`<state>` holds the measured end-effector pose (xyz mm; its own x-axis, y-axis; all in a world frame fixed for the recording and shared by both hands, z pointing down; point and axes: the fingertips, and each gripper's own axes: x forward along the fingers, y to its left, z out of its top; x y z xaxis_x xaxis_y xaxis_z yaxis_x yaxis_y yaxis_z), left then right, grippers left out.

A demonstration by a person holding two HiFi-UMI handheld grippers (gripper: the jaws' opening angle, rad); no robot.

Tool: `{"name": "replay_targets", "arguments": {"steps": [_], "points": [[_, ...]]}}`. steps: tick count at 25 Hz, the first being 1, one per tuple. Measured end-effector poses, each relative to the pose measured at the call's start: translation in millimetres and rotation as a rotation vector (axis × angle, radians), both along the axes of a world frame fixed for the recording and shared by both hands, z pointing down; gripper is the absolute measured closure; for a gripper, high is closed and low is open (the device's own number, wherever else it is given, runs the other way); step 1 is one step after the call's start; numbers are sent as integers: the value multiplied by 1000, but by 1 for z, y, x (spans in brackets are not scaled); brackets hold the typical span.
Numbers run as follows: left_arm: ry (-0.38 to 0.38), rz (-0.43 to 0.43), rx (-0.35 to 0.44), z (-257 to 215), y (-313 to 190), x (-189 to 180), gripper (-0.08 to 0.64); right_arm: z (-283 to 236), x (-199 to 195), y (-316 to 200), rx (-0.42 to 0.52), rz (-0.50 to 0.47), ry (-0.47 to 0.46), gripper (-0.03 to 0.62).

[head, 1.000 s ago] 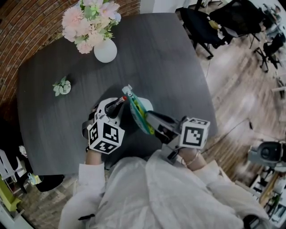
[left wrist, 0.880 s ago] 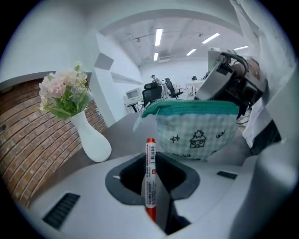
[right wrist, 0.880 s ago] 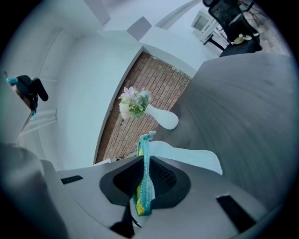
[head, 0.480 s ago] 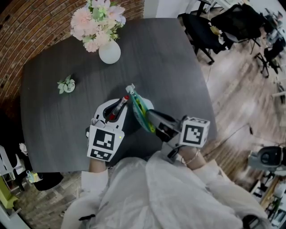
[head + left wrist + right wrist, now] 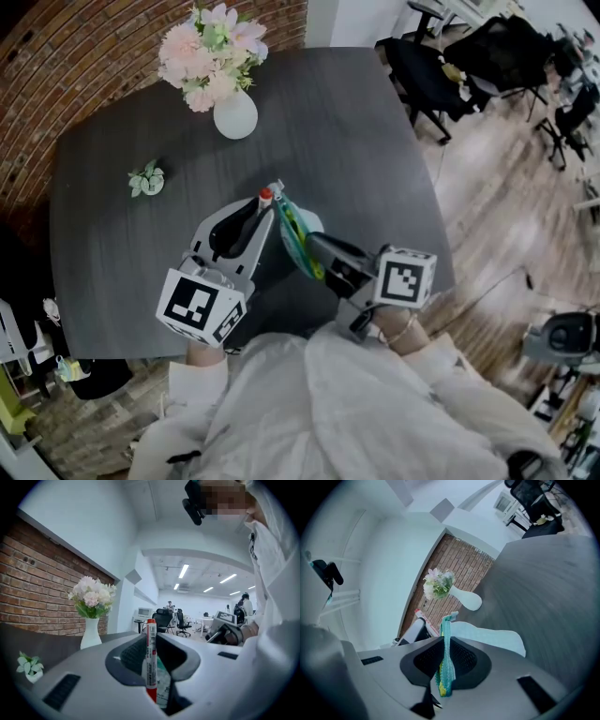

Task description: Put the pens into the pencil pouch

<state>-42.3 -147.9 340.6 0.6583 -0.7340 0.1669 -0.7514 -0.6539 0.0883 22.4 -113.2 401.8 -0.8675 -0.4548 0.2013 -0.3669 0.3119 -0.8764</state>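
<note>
My left gripper [image 5: 251,217] is shut on a red-capped marker pen [image 5: 263,197], which stands upright between the jaws in the left gripper view [image 5: 150,660]. Just to its right, my right gripper [image 5: 312,246] is shut on the edge of a teal mesh pencil pouch [image 5: 292,234], lifted above the dark table [image 5: 356,141]. In the right gripper view the pouch [image 5: 445,665] hangs as a thin teal and yellow strip between the jaws, and the pen [image 5: 425,620] and left gripper show just beyond. The pen tip sits close beside the pouch's top end.
A white vase with pink flowers [image 5: 232,105] stands at the far side of the table. A small potted plant [image 5: 147,179] sits at the left. A brick wall lies beyond on the left; office chairs [image 5: 441,66] stand on the wooden floor at the right.
My left gripper has risen and rolled with the pen, bringing the red cap up beside the pouch's top. The right gripper and pouch have stayed put.
</note>
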Motion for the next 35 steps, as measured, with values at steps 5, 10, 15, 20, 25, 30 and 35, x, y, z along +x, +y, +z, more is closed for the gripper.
{"name": "replay_targets", "arguments": {"steps": [5, 10, 15, 20, 25, 30, 35], "points": [[72, 46, 97, -28, 5, 14, 491, -1, -2, 1, 10, -10, 6, 555], [140, 90, 157, -51, 13, 25, 491, -2, -3, 2, 15, -17, 1, 555], [195, 115, 158, -58, 16, 28, 491, -2, -1, 2, 20, -14, 11, 555], [276, 117, 178, -70, 16, 27, 491, -2, -3, 2, 19, -14, 9, 555], [314, 123, 193, -73, 17, 29, 491, -2, -3, 3, 12, -18, 15, 555], [351, 116, 183, -68, 17, 30, 492, -3, -4, 2, 19, -18, 14, 555], [365, 114, 150, -56, 17, 30, 491, -3, -4, 2, 17, -19, 15, 555]]}}
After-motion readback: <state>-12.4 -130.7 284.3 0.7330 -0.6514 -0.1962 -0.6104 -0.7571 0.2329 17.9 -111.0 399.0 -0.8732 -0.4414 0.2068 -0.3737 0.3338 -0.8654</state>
